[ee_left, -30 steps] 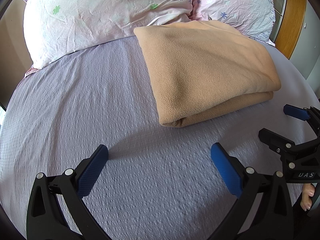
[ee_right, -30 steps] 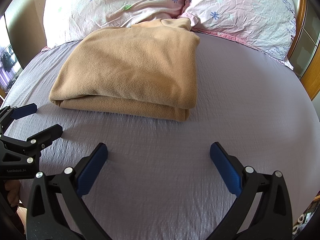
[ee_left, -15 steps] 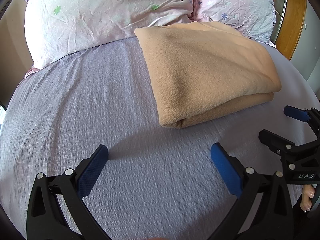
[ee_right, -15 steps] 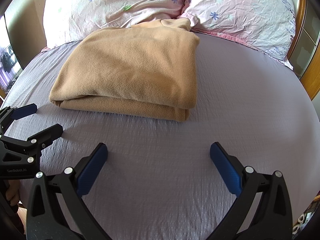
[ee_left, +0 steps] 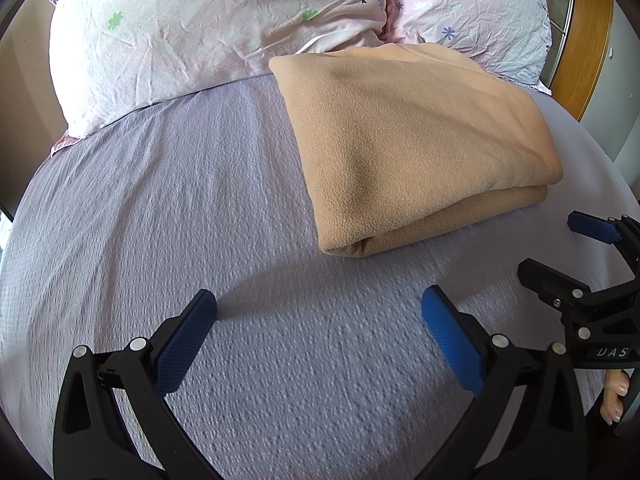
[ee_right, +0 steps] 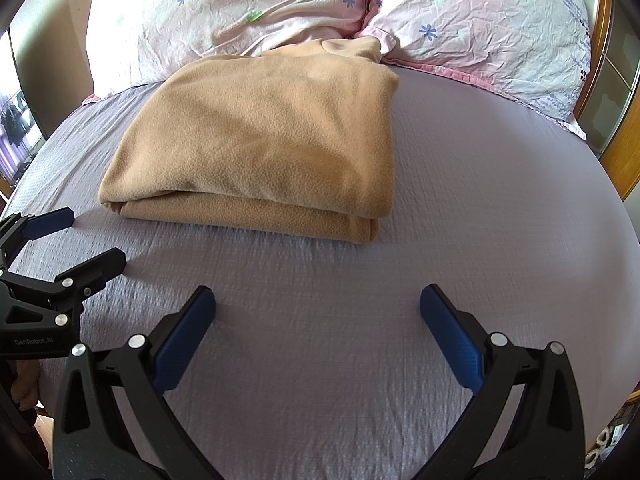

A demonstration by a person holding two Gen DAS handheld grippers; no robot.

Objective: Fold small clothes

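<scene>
Lavender bedsheet (ee_left: pixel 168 208) is seen filling both views, its edges cut off by the fisheye rim. Two pink floral pillows (ee_right: pixel 248 12) are propped at the head, partly hidden behind the folded tan fleece (ee_right: pixel 272 140), which is laid mid-bed against them, layered edge toward the cameras. Left gripper (ee_left: pixel 319 322) and right gripper (ee_right: pixel 318 320) are held above bare sheet, jaws wide apart, nothing gripped. Garment type cannot be made out.

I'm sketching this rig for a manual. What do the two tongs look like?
Both the left tongs and right tongs are black plastic frames with silver rivets and blue textured pads. White lettering marks their bodies: "GenRobot.AI" on the left, "UAS" showing on the right.
</scene>
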